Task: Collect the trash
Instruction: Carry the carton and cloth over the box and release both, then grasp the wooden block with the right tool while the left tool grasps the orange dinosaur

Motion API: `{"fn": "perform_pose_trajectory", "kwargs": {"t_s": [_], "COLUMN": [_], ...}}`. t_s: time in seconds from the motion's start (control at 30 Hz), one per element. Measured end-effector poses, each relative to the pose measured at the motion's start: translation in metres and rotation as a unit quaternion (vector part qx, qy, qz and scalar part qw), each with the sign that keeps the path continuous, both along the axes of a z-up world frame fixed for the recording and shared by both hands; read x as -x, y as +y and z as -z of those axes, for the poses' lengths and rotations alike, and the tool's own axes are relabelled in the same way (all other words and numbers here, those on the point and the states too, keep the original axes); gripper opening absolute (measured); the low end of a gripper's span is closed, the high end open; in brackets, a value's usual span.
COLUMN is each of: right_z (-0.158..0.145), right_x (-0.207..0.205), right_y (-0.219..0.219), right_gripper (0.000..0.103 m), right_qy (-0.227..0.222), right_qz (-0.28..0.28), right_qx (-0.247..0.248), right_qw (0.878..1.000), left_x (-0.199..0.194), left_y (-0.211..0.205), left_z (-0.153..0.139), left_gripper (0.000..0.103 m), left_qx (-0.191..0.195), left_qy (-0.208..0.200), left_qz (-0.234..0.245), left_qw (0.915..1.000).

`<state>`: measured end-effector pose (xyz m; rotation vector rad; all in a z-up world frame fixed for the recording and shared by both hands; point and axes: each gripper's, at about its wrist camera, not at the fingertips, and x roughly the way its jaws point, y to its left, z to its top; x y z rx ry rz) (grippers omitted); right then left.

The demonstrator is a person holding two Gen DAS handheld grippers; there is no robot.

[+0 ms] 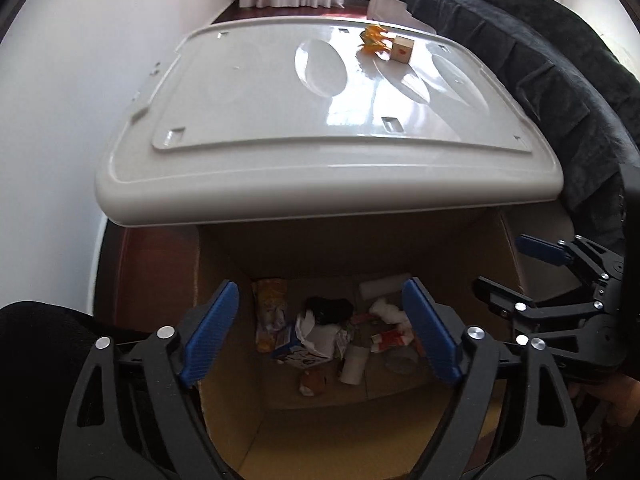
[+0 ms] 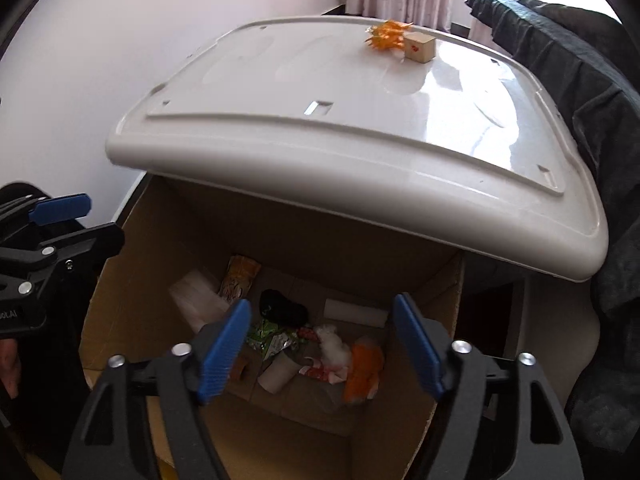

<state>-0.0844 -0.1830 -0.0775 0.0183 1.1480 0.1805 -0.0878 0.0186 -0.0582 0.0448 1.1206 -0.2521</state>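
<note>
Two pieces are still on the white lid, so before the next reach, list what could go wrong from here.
1. The orange scrap touches the wooden cube; fingers closing on one may knock the other, perhaps off the white lid's far edge.
2. The lid overhangs the cardboard box, so a gripper rising from there could bump its rim.
3. The left gripper and right gripper hang open side by side over the box; reaching together risks a collision.

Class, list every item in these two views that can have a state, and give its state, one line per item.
left gripper: open, nothing between its fingers, above the box.
right gripper: open, empty, above the box.
cardboard box: open-topped, trash lying on its bottom.
white lid: lying flat, overhanging the box's far edge.
wooden cube: resting on the lid.
orange wrapper: crumpled, on the lid beside the cube.
</note>
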Motion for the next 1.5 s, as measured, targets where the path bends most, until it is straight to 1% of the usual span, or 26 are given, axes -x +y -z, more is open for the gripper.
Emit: {"fn": "perform_pose_trajectory", "kwargs": {"t_s": [0.07,0.17,0.33,0.43,0.5,0.6,0.67,0.7,0.77,0.87,0.97,1.1,1.2,1.27,1.33,1.4,1.47,1.5], "right_z": [-0.004,-0.019,-0.06,-0.077,-0.08,-0.075,-0.067,-0.059,-0.049,-0.029,-0.013,0.001,0.007,0.011,0.015,0.018,0.019,0.02], "right_x": [-0.001,-0.008,-0.035,-0.07,-0.095,-0.137,-0.163,-0.181,-0.203,-0.239,-0.261,-0.283,-0.294,-0.302,-0.309,-0.313,-0.316,-0.318], "right_y": [-0.002,-0.008,-0.018,-0.03,-0.036,-0.046,-0.05,-0.055,-0.061,-0.068,-0.064,-0.059,-0.058,-0.058,-0.058,-0.057,-0.056,-0.056], "right_gripper": [0.079,0.079,0.081,0.081,0.081,0.081,0.081,0.081,0.081,0.081,0.081,0.081,0.077,0.068,0.067,0.062,0.048,0.047], "right_qy": [-0.006,-0.03,-0.096,-0.135,-0.151,-0.166,-0.163,-0.156,-0.146,-0.129,-0.118,-0.109,-0.106,-0.1,-0.093,-0.092,-0.086,-0.081], "right_qz": [0.006,0.012,0.007,-0.009,-0.019,-0.04,-0.047,-0.045,-0.04,-0.032,-0.04,-0.065,-0.08,-0.088,-0.097,-0.108,-0.115,-0.114], "right_qx": [0.001,0.013,0.056,0.062,0.076,0.098,0.106,0.096,0.084,0.078,0.09,0.107,0.115,0.12,0.12,0.119,0.112,0.109], "right_qw": [1.0,0.999,0.994,0.989,0.985,0.98,0.98,0.982,0.985,0.988,0.988,0.986,0.984,0.984,0.984,0.983,0.983,0.984], "left_x": [-0.002,-0.012,-0.039,-0.057,-0.068,-0.086,-0.099,-0.108,-0.123,-0.14,-0.15,-0.155,-0.153,-0.152,-0.152,-0.152,-0.152,-0.153], "left_y": [0.0,-0.004,-0.016,-0.023,-0.029,-0.036,-0.042,-0.046,-0.052,-0.054,-0.051,-0.052,-0.054,-0.054,-0.055,-0.056,-0.057,-0.057], "left_z": [-0.002,-0.012,-0.043,-0.058,-0.066,-0.072,-0.075,-0.076,-0.075,-0.071,-0.063,-0.051,-0.045,-0.042,-0.039,-0.037,-0.034,-0.033], "left_gripper": [0.084,0.084,0.084,0.084,0.084,0.084,0.084,0.084,0.084,0.084,0.084,0.084,0.084,0.084,0.084,0.084,0.084,0.084], "left_qx": [0.005,0.014,0.015,0.019,0.024,0.04,0.046,0.048,0.05,0.068,0.087,0.083,0.076,0.078,0.079,0.078,0.076,0.076], "left_qy": [0.0,-0.01,-0.06,-0.087,-0.097,-0.111,-0.119,-0.122,-0.123,-0.118,-0.106,-0.099,-0.098,-0.092,-0.089,-0.087,-0.084,-0.081], "left_qz": [-0.005,-0.007,0.012,0.016,0.019,0.018,0.017,0.016,0.012,-0.003,-0.017,-0.017,-0.013,-0.011,-0.011,-0.009,-0.009,-0.009], "left_qw": [1.0,0.9998,0.998,0.9959,0.9948,0.9928,0.9917,0.9913,0.9911,0.9907,0.9904,0.9915,0.9922,0.9926,0.9928,0.9931,0.9935,0.9937]}}
